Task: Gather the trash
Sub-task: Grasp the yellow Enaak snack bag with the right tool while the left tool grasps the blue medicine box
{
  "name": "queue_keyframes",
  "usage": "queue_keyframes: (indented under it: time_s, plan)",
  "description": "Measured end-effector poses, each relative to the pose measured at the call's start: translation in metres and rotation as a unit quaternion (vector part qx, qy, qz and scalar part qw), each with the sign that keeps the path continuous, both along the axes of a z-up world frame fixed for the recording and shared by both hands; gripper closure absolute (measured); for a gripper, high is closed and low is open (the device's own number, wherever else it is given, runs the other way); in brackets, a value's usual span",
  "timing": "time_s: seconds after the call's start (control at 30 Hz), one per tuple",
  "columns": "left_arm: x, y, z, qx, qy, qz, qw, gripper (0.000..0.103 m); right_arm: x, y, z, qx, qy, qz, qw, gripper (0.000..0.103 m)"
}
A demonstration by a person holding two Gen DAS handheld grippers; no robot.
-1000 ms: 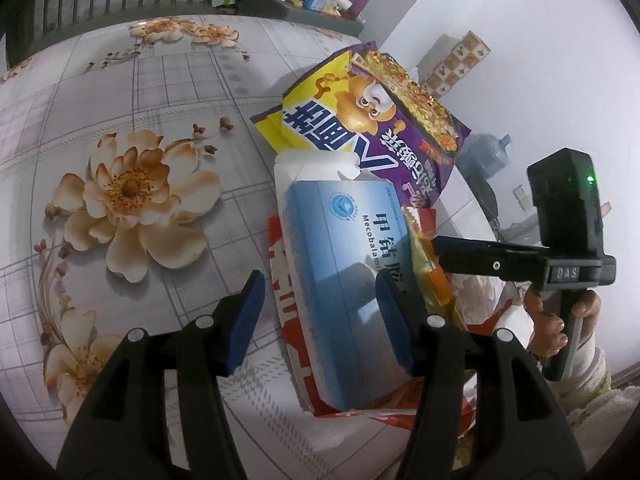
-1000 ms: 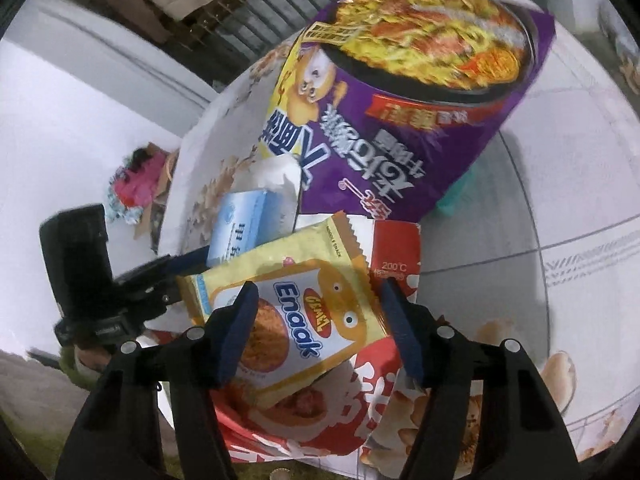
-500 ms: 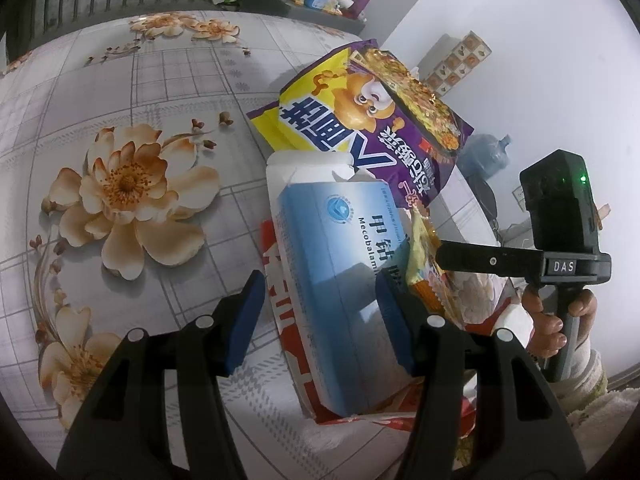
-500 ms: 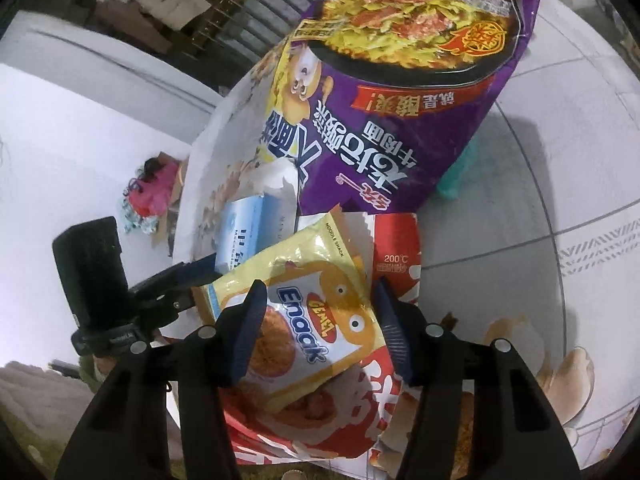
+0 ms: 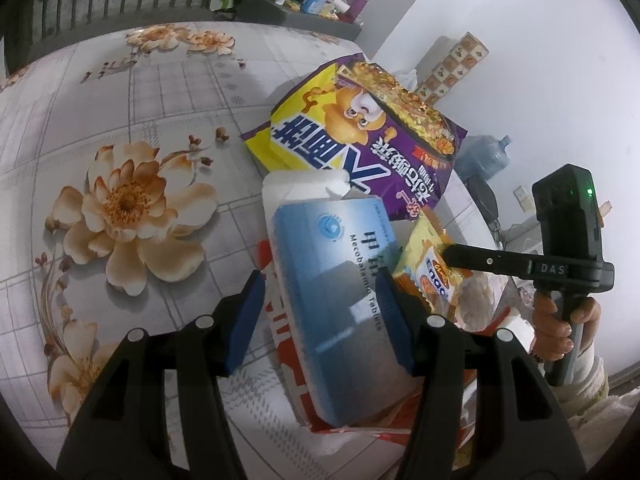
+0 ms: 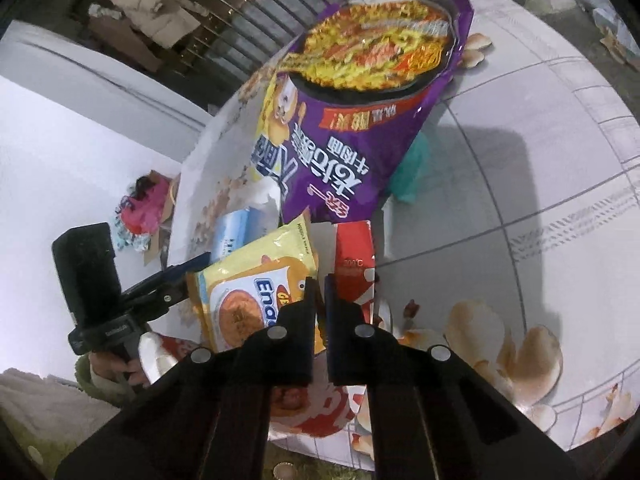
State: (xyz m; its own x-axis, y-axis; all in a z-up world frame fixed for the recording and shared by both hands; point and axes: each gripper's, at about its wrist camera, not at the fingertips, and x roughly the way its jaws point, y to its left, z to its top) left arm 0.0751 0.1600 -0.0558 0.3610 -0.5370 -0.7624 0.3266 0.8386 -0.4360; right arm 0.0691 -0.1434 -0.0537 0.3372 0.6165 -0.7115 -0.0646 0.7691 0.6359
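Note:
A pile of trash lies on the floral table. A blue and white tablet box point(image 5: 340, 292) lies on a red and white wrapper point(image 5: 276, 308). My left gripper point(image 5: 320, 312) is open, its blue pads on either side of the box. A large purple and yellow noodle bag point(image 5: 360, 148) lies beyond; it also shows in the right wrist view point(image 6: 352, 120). My right gripper point(image 6: 320, 296) is shut on the edge of a yellow Enaak snack packet point(image 6: 248, 300), lifted off the red wrapper point(image 6: 356, 264). In the left wrist view the packet point(image 5: 428, 272) hangs from the right gripper's fingers point(image 5: 472, 258).
The table point(image 5: 120, 100) has a floral tiled cloth and its edge runs close on the right point(image 5: 472, 208). A teal scrap point(image 6: 412, 176) lies under the noodle bag. A water jug point(image 5: 484, 156) and clutter stand on the floor beyond.
My right gripper has closed on the yellow snack packet and lifted its edge. My left gripper has stayed open around the blue box, moving slightly forward.

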Motion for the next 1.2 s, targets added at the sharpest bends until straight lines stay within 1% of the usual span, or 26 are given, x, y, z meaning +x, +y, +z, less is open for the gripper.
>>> queue_keyframes:
  time_s: [0.17, 0.23, 0.3, 0.4, 0.53, 0.67, 0.77, 0.83, 0.93, 0.97, 1.13, 1.2]
  plan:
    - [0.005, -0.004, 0.003, -0.006, 0.005, -0.010, 0.9999, 0.049, -0.004, -0.022, 0.008, 0.007, -0.013, -0.032, 0.999, 0.100]
    - [0.006, -0.008, 0.004, -0.004, 0.006, -0.014, 0.9999, 0.043, -0.005, -0.033, 0.009, 0.009, -0.014, -0.051, 0.999, 0.100]
    - [0.008, -0.014, 0.005, 0.002, 0.004, -0.020, 0.9998, 0.033, -0.006, -0.042, 0.009, 0.008, -0.014, -0.071, 0.997, 0.100]
    - [0.012, -0.022, 0.006, 0.011, 0.004, -0.029, 0.9995, 0.028, -0.008, -0.052, 0.008, 0.006, -0.011, -0.091, 0.996, 0.100]
    - [0.020, -0.034, 0.003, 0.031, 0.016, -0.037, 0.9987, 0.027, -0.012, -0.059, 0.004, 0.003, -0.010, -0.103, 0.995, 0.100]
    - [0.027, -0.047, 0.002, 0.055, 0.020, -0.057, 0.9967, 0.026, -0.014, -0.059, 0.001, 0.006, -0.009, -0.104, 0.995, 0.100]
    - [0.033, -0.050, -0.003, 0.075, 0.034, -0.057, 0.9950, 0.026, -0.014, -0.058, 0.000, 0.004, -0.010, -0.105, 0.994, 0.100]
    - [0.037, -0.050, -0.003, 0.078, 0.043, -0.054, 0.9946, 0.026, -0.016, -0.059, 0.000, 0.002, -0.011, -0.106, 0.994, 0.100]
    - [0.038, -0.051, 0.000, 0.080, 0.046, -0.055, 0.9942, 0.026, -0.016, -0.059, -0.001, 0.004, -0.012, -0.110, 0.994, 0.100]
    - [0.040, -0.053, 0.000, 0.083, 0.049, -0.059, 0.9935, 0.024, -0.016, -0.059, -0.001, 0.007, -0.012, -0.111, 0.994, 0.100]
    - [0.041, -0.059, -0.010, 0.103, 0.068, -0.065, 0.9902, 0.023, -0.017, -0.060, -0.007, 0.028, -0.012, -0.112, 0.993, 0.100]
    - [0.042, -0.057, -0.013, 0.101, 0.072, -0.062, 0.9903, 0.023, -0.017, -0.059, -0.007, 0.030, -0.013, -0.112, 0.993, 0.100]
